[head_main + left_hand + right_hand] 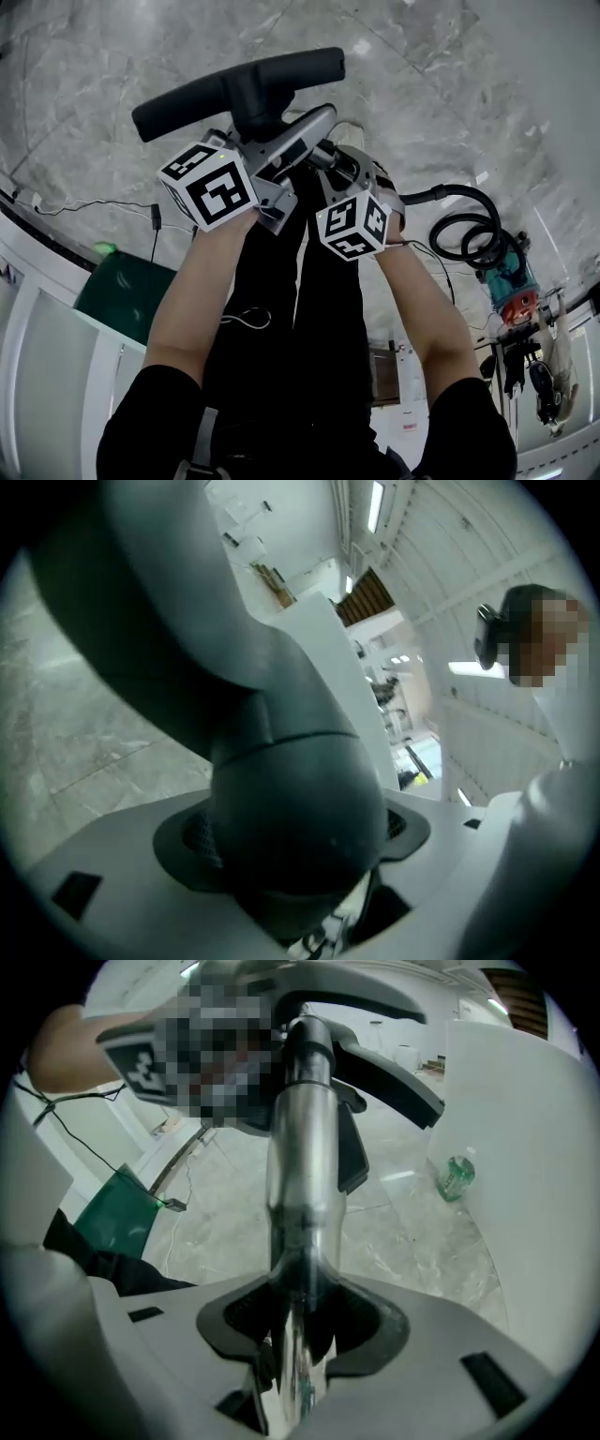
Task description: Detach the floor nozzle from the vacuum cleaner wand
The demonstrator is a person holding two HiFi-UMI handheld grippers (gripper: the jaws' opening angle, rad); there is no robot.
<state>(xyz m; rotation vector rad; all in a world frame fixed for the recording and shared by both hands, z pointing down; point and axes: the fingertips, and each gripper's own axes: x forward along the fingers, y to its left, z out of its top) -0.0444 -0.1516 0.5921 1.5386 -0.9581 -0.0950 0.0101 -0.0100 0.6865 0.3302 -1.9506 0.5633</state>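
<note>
The black floor nozzle (234, 86) is held up over the marble floor, its bar lying crosswise at the top of the head view. Its dark neck (281, 789) fills the space between the jaws of my left gripper (286, 145) (300, 855), which stand wide; I see no firm clamp on it. The silver wand (300, 1166) runs up from my right gripper (342, 173) (295, 1335) to the nozzle's black joint (380, 1063). The right jaws are shut on the wand.
A coiled black hose (469, 230) and a teal and orange vacuum body (511, 281) lie on the floor at the right. A green mat (127, 286) and a thin cable (94, 206) are at the left by white panels. A green bottle (457, 1176) stands on the floor.
</note>
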